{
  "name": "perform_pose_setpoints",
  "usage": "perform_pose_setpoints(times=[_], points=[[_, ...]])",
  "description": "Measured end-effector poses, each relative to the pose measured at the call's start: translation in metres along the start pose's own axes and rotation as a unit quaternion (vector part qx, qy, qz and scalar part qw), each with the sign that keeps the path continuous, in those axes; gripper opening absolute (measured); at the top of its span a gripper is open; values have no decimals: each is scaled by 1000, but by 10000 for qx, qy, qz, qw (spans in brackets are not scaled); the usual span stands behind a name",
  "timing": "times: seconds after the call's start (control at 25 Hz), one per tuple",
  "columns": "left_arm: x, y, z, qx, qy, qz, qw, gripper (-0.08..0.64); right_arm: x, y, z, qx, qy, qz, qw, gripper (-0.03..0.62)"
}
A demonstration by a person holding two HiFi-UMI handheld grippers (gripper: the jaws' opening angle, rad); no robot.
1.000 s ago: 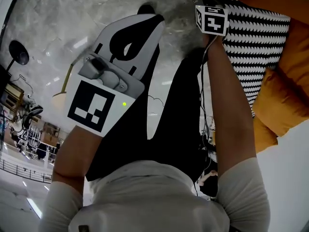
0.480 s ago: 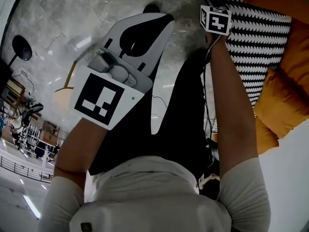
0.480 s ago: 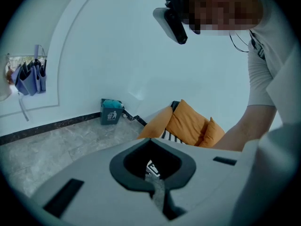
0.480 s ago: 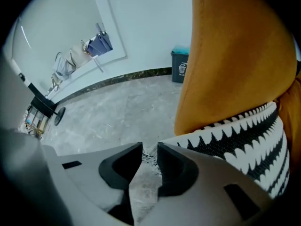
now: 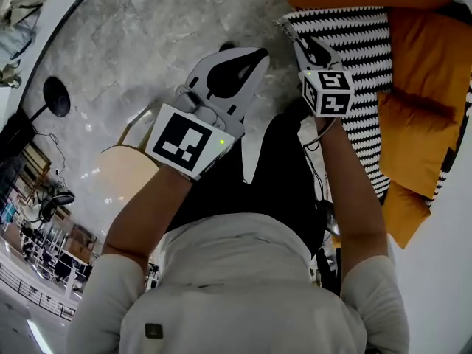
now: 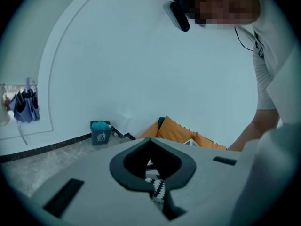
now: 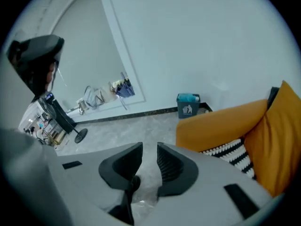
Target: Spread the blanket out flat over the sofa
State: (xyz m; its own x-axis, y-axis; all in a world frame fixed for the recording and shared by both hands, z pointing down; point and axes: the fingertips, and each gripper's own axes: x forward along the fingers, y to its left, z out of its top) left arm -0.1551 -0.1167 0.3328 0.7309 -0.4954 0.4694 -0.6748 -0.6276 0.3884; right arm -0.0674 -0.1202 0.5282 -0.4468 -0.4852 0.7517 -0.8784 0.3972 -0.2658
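Blanket [image 5: 354, 57] covers just a strip of the sofa [image 5: 424, 65], but our right gripper [image 5: 308, 46] gapes empty at its edge and the left gripper [image 5: 257, 54] is closed on nothing, so we'd probably snap at air or drag it onto the floor [image 5: 147, 35].

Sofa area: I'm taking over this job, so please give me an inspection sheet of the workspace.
Surface: orange sofa, only partly covered.
Job's things: blanket lies in a strip on the sofa.
Clutter: cushions on the sofa.
Grippers: left gripper shut, empty; right gripper open, empty, beside the blanket.
Cables: cable along the right forearm.
Surroundings: grey floor, bin by the wall, black stand base.
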Motion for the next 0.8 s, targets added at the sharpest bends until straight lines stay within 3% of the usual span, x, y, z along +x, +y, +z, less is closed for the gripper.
perform_pose_setpoints(times=[0.24, 0.52, 0.8], points=[[-43, -74, 85, 731, -687, -133, 9949, 6, -166, 35, 95, -661, -1022, 303, 9921, 84], [-89, -145, 168, 1222, -1221, -224, 9847, 6, -337, 76, 183, -1396, -2196, 359, 9649, 51], [-127, -202, 204, 1496, -1601, -75, 9757, 6, -449, 88, 199, -1639, -2887, 492, 9420, 29]])
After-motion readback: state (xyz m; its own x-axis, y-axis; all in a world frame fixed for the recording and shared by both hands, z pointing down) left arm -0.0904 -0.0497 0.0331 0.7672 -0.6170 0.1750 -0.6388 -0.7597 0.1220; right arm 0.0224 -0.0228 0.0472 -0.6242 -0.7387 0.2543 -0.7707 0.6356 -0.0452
